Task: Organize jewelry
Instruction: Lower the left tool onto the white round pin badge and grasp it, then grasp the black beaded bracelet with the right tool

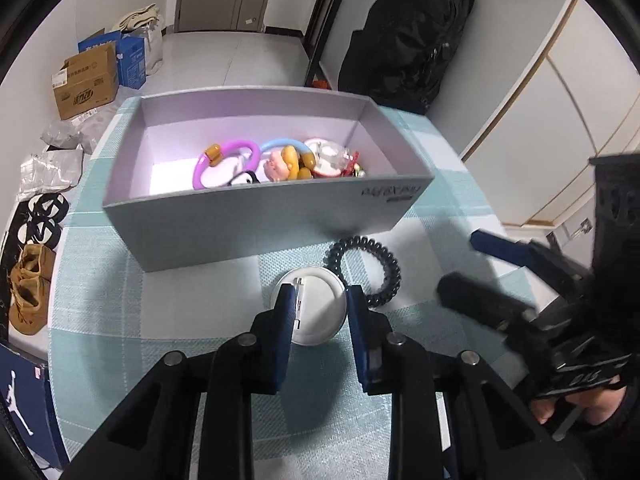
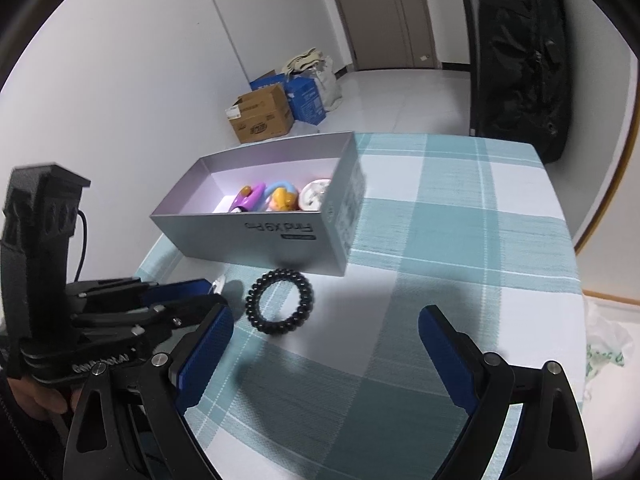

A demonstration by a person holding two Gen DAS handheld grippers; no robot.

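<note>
My left gripper [image 1: 320, 300] is shut on a white round badge [image 1: 320, 316] lying back side up on the checked cloth, one blue pad on each edge. A black coil hair tie [image 1: 366, 270] rests just behind the badge, touching it. Beyond them stands a grey box [image 1: 260, 212] with a lilac inside, holding a purple ring [image 1: 226, 160], a blue ring, small orange and pink charms and another round badge. My right gripper [image 2: 326, 314] hangs open above the cloth with nothing in it. The hair tie [image 2: 280, 300] lies close to its left fingertip.
The table with the teal checked cloth [image 2: 460, 240] ends close behind the box and at the right. A crumpled plastic bag [image 2: 604, 344] lies off its right edge. On the floor are cardboard boxes [image 1: 86, 80], shoes [image 1: 30, 288] and a black backpack [image 1: 408, 36].
</note>
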